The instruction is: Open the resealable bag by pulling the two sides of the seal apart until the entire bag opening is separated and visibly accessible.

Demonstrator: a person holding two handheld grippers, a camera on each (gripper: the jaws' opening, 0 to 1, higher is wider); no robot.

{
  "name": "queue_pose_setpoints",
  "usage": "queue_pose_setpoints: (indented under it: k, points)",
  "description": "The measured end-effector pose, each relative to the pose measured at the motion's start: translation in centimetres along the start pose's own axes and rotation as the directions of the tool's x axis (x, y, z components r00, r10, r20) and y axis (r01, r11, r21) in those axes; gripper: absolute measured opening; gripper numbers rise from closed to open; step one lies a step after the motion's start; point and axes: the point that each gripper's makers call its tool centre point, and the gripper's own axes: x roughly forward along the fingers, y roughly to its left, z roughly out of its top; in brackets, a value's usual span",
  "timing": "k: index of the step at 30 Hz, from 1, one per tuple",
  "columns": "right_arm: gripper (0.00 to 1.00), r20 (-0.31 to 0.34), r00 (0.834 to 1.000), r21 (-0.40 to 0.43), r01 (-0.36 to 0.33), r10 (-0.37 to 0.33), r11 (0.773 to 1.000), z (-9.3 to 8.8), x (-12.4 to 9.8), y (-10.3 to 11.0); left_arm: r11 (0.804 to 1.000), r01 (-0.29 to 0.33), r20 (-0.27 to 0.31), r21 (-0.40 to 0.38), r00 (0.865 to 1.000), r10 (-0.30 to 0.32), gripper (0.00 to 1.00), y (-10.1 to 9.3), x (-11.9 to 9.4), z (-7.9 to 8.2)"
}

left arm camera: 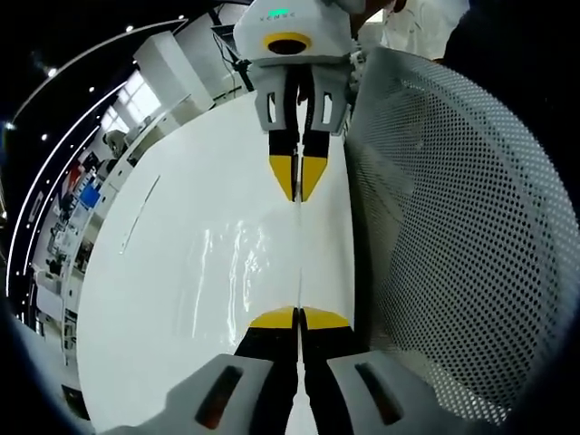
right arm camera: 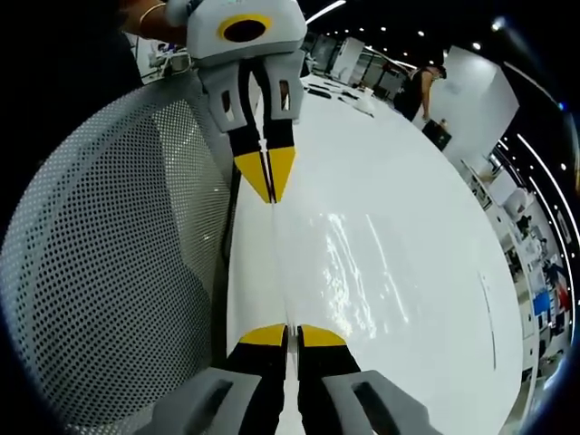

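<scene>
The right gripper (right arm camera: 291, 333) is seen rising from the bottom, its 2 yellow-tipped fingers (right arm camera: 265, 335) closed on the near edge of a clear resealable bag (right arm camera: 340, 272). The bag is held stretched edge-on above the white tabletop (right arm camera: 426, 208), and glare is reflected off its film. At its far end, the bag is pinched by the left gripper (right arm camera: 266, 188), whose yellow fingertips are pressed together. A white perforated mesh panel (right arm camera: 118, 263) is seen to the left. A person in dark clothes (right arm camera: 422, 89) is visible far behind.
</scene>
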Motion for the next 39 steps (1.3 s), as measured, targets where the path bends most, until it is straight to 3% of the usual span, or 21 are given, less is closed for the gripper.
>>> queue_pose_setpoints:
  k: [23,31,39]
  points:
    - [0.00,-0.023,1.000,0.026,0.000,0.000,1.000,-1.1,0.2,0.2,1.000,0.010,-0.007,0.002,1.000,-0.010,0.00,-0.3,0.0,-0.2]
    - [0.01,-0.016,0.999,0.056,0.048,-0.047,0.997,-0.8,0.0,-0.5,1.000,-0.001,-0.023,0.018,1.000,0.002,0.00,-0.1,0.2,-0.4]
    - [0.03,0.020,0.999,0.059,0.031,-0.032,0.998,0.7,-0.6,-0.1,1.000,-0.020,-0.003,0.017,1.000,0.020,0.00,0.2,0.2,0.0]
